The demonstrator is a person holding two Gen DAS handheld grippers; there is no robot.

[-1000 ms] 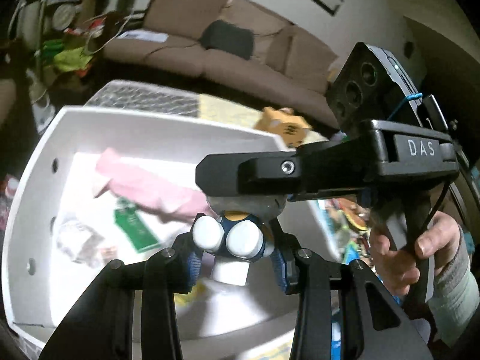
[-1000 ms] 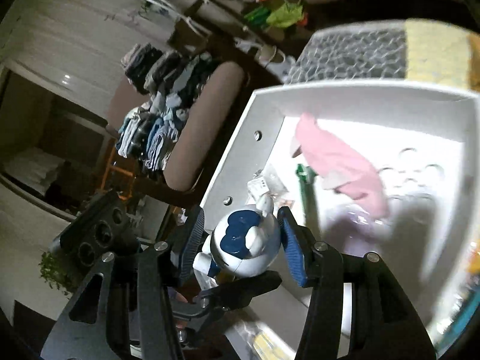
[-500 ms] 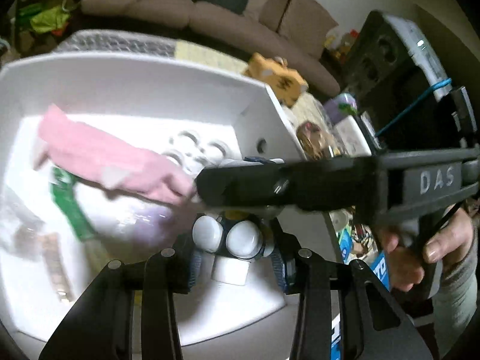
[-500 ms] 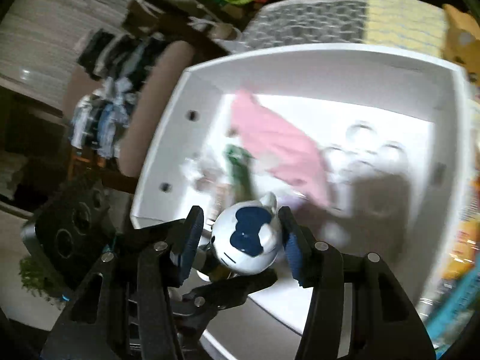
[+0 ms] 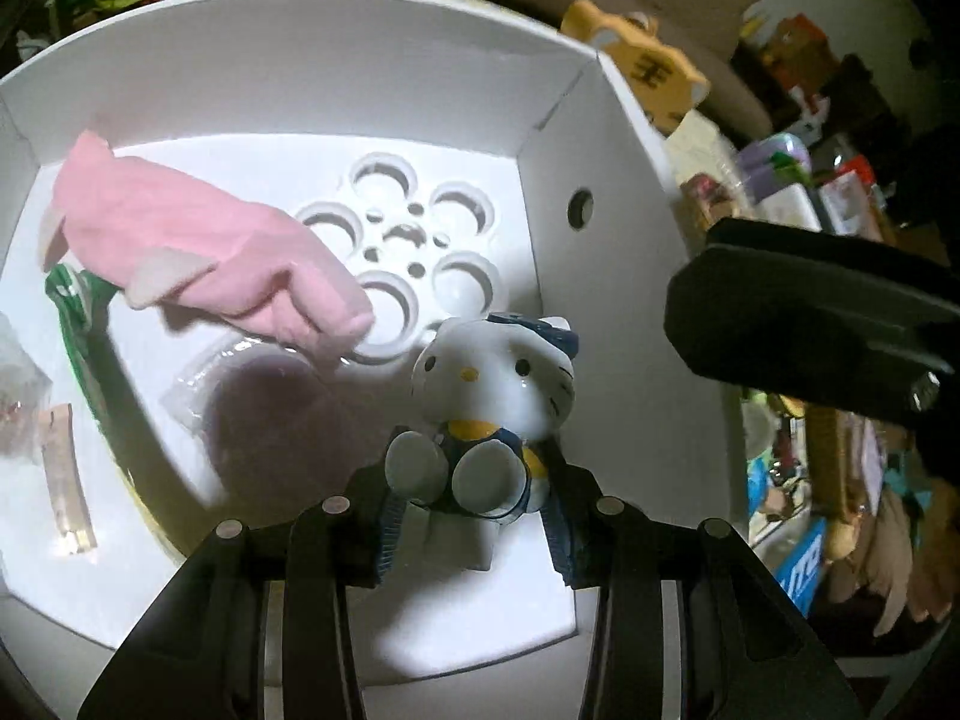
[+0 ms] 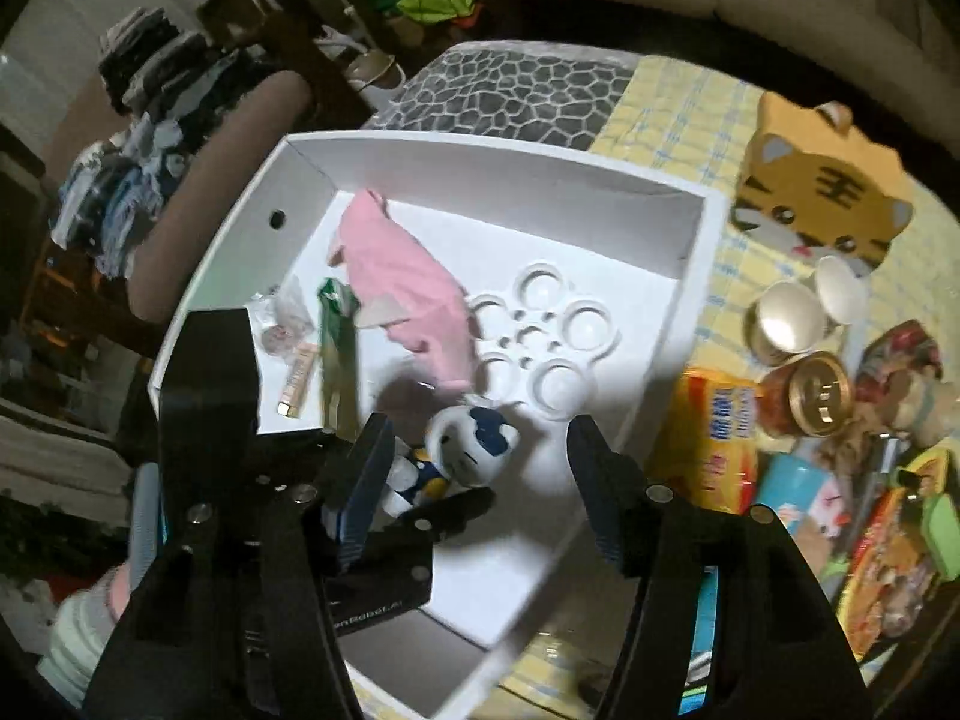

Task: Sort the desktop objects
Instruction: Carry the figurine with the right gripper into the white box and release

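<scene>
Jaws of left gripper (image 5: 474, 531) clenched on the seated cat figurine (image 5: 492, 384), held over the near right part of the white box (image 5: 606, 138), close beside its right wall; jaws of right gripper (image 6: 480, 468) just been opening, now released, spread wide either side of the figurine's head without pressing. Inside the box: pink cloth (image 5: 198, 246) and moulded white insert (image 5: 414, 240) farther in, green packet (image 6: 336, 336) at the left; bare floor near the front edge.

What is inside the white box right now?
The white box holds a pink cloth, a white tray with round wells, a green packet, small wrappers and the cat figurine. Whatever lies under the cloth is hidden.
</scene>
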